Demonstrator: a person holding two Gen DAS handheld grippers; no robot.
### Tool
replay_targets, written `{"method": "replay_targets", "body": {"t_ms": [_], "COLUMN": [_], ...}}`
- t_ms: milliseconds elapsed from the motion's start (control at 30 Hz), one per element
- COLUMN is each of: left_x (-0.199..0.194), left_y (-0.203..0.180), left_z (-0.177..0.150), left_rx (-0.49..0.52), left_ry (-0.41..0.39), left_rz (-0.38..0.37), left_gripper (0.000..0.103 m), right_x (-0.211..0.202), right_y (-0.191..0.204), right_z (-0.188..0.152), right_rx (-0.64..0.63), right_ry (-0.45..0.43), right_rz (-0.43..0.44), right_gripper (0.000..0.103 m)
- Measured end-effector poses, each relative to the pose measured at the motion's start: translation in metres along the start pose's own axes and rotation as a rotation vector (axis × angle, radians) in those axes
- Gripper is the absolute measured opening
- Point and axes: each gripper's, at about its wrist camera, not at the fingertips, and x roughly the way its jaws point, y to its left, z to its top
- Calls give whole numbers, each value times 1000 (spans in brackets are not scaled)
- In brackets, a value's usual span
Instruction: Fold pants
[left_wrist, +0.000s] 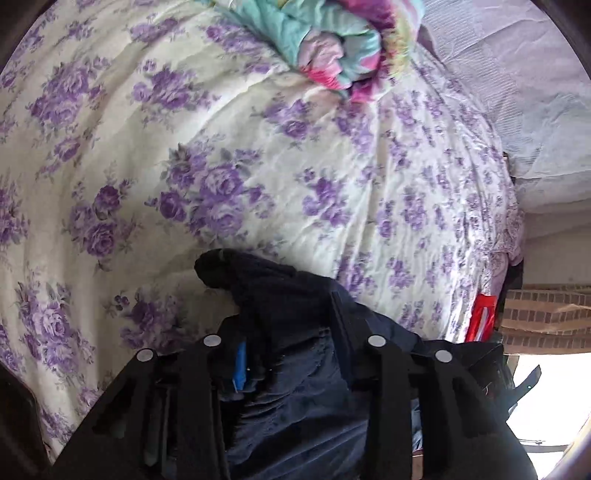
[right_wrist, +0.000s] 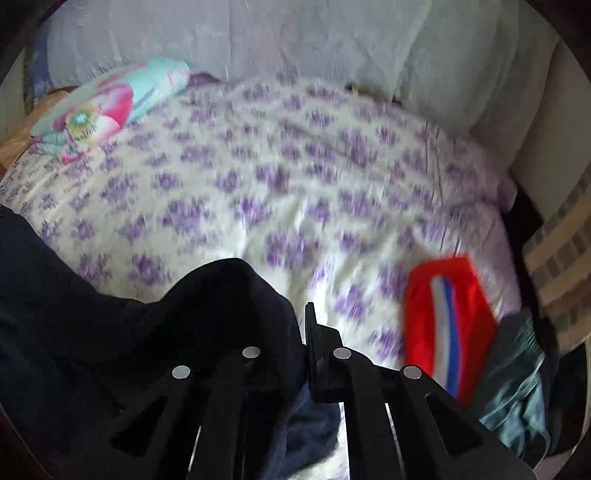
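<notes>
Dark navy pants (left_wrist: 295, 369) are bunched up between the fingers of my left gripper (left_wrist: 291, 314), which is shut on the cloth just above the bed. A wad of the fabric sticks out past the fingertips. In the right wrist view the same pants (right_wrist: 207, 302) drape over the left finger and trail off to the left. My right gripper (right_wrist: 297, 321) is shut on a fold of them, and only its right finger (right_wrist: 314, 332) shows. This view is blurred.
A bedspread with purple flowers (left_wrist: 258, 147) covers the bed. A bright folded quilt (left_wrist: 332, 44) lies at the far side by pale pillows (right_wrist: 295, 37). A red item with a white and blue stripe (right_wrist: 447, 321) and a teal garment (right_wrist: 517, 387) sit at the right edge.
</notes>
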Motion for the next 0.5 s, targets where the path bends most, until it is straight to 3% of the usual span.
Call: {"method": "replay_targets", "body": {"t_ms": [67,133,167,200,233,267,333,367,500], "left_x": [-23,-46,-55,-60,-62,-59,-44,-36,-23], "left_y": [-11,-14,-9,-1,16,34,65,74,63], "left_z": [-13,-25,-30,-32,-35,-37,-42,-45,-47], "left_rx": [69,128,141,129,87,31,-76,-113,-76], "left_ry": [-50,-116,-143,-154,-141,-113,-48,-29,-51], "left_rz": [-21,-30,-27,-22,-22,-34,-69,-67,17], "left_gripper": [32,32,32,32,33,33,34,34,34], "right_x": [-37,-59,-55,-40,-21,-10,-9,-12,6], "right_y": [1,8,18,22,23,20,8,-4,-57], "right_z": [11,-11,-39,-67,-97,-124,-148,-146,-110], "right_rx": [-120,-315,-461,-578,-652,-662,-529,-388,159], "right_ry": [-172,-287,-288,-209,-66,49,139,148,139], "right_rz": [-70,-173,-238,-282,-271,-211,-143,-115,85], "right_gripper": [9,10,23,43,74,67,63,63,65]}}
